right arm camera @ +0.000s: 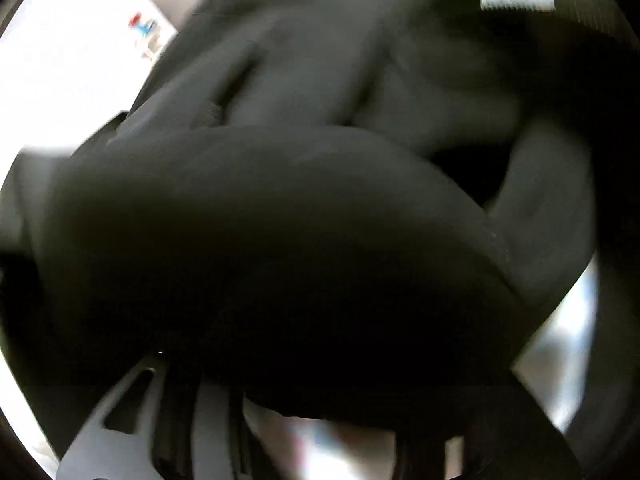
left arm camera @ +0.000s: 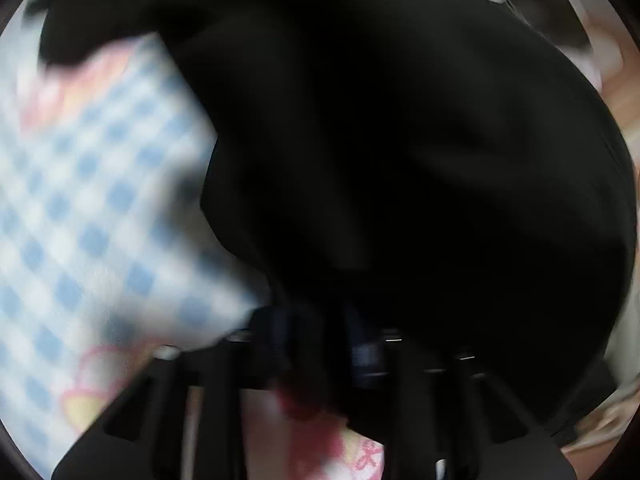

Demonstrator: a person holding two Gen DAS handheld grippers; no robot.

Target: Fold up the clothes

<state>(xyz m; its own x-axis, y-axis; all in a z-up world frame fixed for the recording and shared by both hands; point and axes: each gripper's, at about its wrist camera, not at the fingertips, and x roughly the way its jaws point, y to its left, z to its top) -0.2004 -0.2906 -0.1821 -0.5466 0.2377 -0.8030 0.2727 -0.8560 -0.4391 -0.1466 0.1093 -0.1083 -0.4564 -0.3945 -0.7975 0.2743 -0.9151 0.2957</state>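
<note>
My two grabbers, seen up close

My left gripper is black, with long black bars, dark blue parts in the middle and small shiny silver bits. My right gripper has a grey flat side plate with a long slot cut in it, and thin black bars beside it.

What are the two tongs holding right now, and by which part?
Black garment drapes over both tongs and hides their tips. Each probably pinches a fold of it, but the hold and the part gripped cannot be told through blur.
</note>
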